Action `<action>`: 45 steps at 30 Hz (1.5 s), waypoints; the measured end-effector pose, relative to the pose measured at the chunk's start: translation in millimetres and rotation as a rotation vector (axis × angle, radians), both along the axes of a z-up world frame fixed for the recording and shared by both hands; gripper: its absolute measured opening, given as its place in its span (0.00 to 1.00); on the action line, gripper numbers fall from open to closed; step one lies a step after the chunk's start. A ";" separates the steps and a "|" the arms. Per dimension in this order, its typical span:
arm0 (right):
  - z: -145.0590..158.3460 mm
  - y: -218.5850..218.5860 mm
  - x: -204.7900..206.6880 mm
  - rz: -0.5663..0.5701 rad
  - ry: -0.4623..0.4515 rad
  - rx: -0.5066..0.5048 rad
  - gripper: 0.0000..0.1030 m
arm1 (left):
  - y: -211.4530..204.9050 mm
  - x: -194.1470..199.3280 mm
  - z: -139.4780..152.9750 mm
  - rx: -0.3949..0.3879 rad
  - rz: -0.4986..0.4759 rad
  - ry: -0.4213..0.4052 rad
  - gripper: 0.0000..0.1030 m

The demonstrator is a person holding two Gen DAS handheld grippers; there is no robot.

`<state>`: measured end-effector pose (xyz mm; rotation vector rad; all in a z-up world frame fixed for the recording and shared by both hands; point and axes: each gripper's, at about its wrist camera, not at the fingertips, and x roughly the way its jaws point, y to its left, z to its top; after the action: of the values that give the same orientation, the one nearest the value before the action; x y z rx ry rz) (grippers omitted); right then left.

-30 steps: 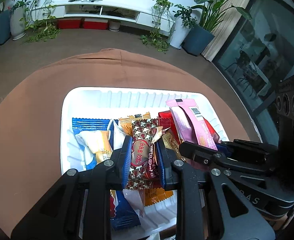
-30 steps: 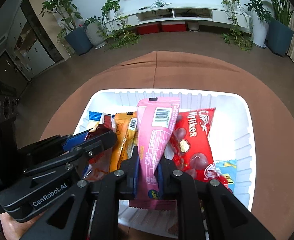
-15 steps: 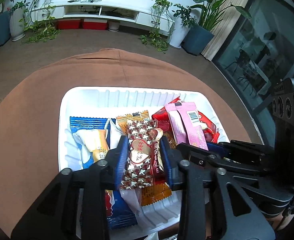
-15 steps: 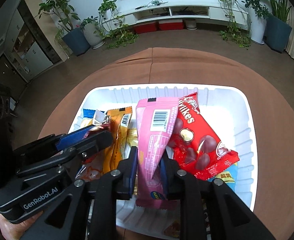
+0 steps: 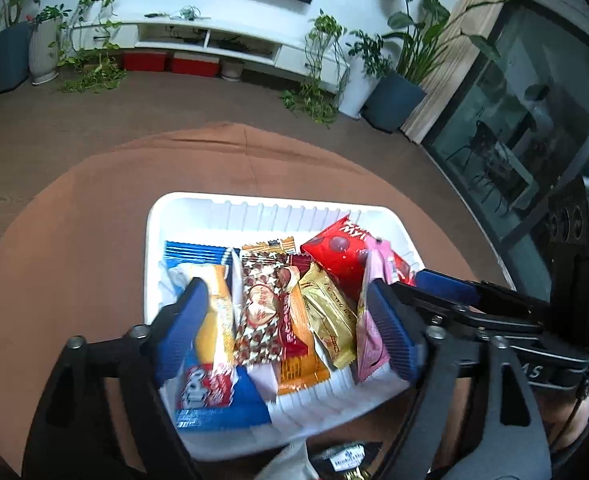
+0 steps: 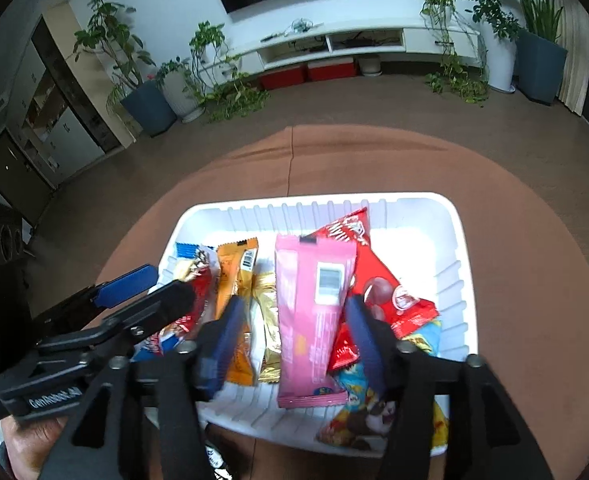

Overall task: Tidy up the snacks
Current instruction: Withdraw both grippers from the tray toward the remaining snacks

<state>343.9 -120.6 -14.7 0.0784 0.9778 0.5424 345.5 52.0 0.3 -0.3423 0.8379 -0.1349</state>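
Glossy foil packets are lying in the ribbed white tray (image 5: 155,264) – both grippers' jaws have just been opening, gripping nothing – only the right view (image 6: 290,338) is showing the barcoded pink packet (image 6: 312,320) flat

Our left gripper (image 5: 290,328) has just been opening, releasing the heart-print snack (image 5: 260,308). Our right gripper (image 6: 290,344) likewise frees the pink packet (image 6: 312,320), now lying between its jaws.

Round table under a brown cloth, one white tray on it

The table (image 6: 534,280) is covered by a brown cloth (image 5: 74,260) with a crease running from its far edge toward the tray (image 6: 460,280); the ribbed white tray sits directly on the cloth near the close side, and the cloth around it is bare on the left, right and far sides
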 end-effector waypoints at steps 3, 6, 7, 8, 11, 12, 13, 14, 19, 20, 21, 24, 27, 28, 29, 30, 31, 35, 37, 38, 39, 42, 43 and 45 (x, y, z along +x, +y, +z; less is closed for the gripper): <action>11.7 -8.2 -14.3 0.001 -0.031 0.034 0.75 | 0.5 -18.9 12.5 0.007 0.011 -0.023 0.94; 22.7 -19.6 -34.0 0.000 -0.073 0.071 0.81 | -5.1 -43.3 23.5 0.036 0.010 -0.053 1.00; 26.1 -24.0 -42.0 -0.002 -0.087 0.081 0.82 | -7.5 -51.2 26.3 0.049 0.011 -0.059 1.00; 28.0 -27.8 -49.3 -0.002 -0.097 0.088 0.82 | -10.9 -59.4 28.4 0.068 0.011 -0.064 1.00; 33.6 -44.2 -73.9 -0.011 -0.120 0.120 0.83 | -21.1 -83.5 34.3 0.107 0.020 -0.067 1.00; 34.5 -50.2 -82.5 -0.016 -0.124 0.133 0.83 | -24.6 -92.9 37.0 0.115 0.022 -0.075 1.00; 35.0 -54.9 -89.1 -0.021 -0.125 0.142 0.84 | -27.6 -101.4 40.5 0.126 0.023 -0.083 1.00; 35.0 -61.2 -98.3 -0.027 -0.128 0.152 0.85 | -30.9 -110.2 43.5 0.141 0.025 -0.092 1.00; 27.7 -84.5 -135.7 -0.051 -0.121 0.171 0.86 | -47.4 -148.6 50.9 0.199 0.033 -0.091 1.00; 24.9 -88.3 -142.9 -0.056 -0.114 0.176 0.86 | -50.5 -157.1 51.5 0.209 0.038 -0.091 1.00; 23.3 -91.4 -148.4 -0.058 -0.110 0.182 0.86 | -51.6 -161.6 51.6 0.217 0.040 -0.089 1.00; 18.1 -100.4 -164.8 -0.067 -0.092 0.192 0.86 | -58.0 -177.7 50.2 0.227 0.033 -0.078 1.00; 14.0 -105.8 -181.2 -0.070 -0.088 0.184 0.86 | -61.4 -192.1 46.4 0.233 0.033 -0.057 1.00; 13.0 -107.1 -185.3 -0.070 -0.088 0.183 0.86 | -61.9 -196.3 44.8 0.232 0.032 -0.049 1.00; 10.8 -108.7 -190.8 -0.069 -0.086 0.185 0.86 | -62.7 -201.8 42.4 0.233 0.034 -0.037 1.00; 9.7 -109.8 -194.2 -0.068 -0.083 0.187 0.86 | -62.8 -205.1 40.6 0.234 0.034 -0.030 1.00; 8.0 -110.8 -198.3 -0.068 -0.076 0.189 0.86 | -63.2 -208.9 38.3 0.235 0.034 -0.022 1.00; 2.8 -113.0 -211.6 -0.071 -0.066 0.183 0.86 | -60.5 -224.4 32.0 0.243 0.039 0.000 1.00; -1.3 -114.7 -218.5 -0.071 -0.058 0.177 0.86 | -57.8 -233.2 26.0 0.244 0.042 0.021 1.00; -4.3 -114.2 -222.7 -0.069 -0.051 0.169 0.86 | -55.7 -236.5 22.8 0.244 0.045 0.030 1.00; -6.5 -113.1 -225.5 -0.066 -0.047 0.162 0.86 | -53.8 -241.9 18.6 0.243 0.050 0.043 1.00; -16.3 -109.9 -236.6 -0.057 -0.034 0.134 0.86 | -50.3 -255.8 5.9 0.226 0.052 0.081 1.00; -19.9 -108.9 -238.8 -0.055 -0.026 0.127 0.86 | -51.6 -259.8 2.6 0.227 0.041 0.092 1.00; -27.7 -106.6 -244.0 -0.053 -0.004 0.119 0.86 | -59.1 -268.9 -6.8 0.244 0.019 0.119 1.00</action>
<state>99.9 -227.2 -42.4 0.2094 0.9362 0.5515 76.5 -7.1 -6.5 -0.1299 0.9574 0.0062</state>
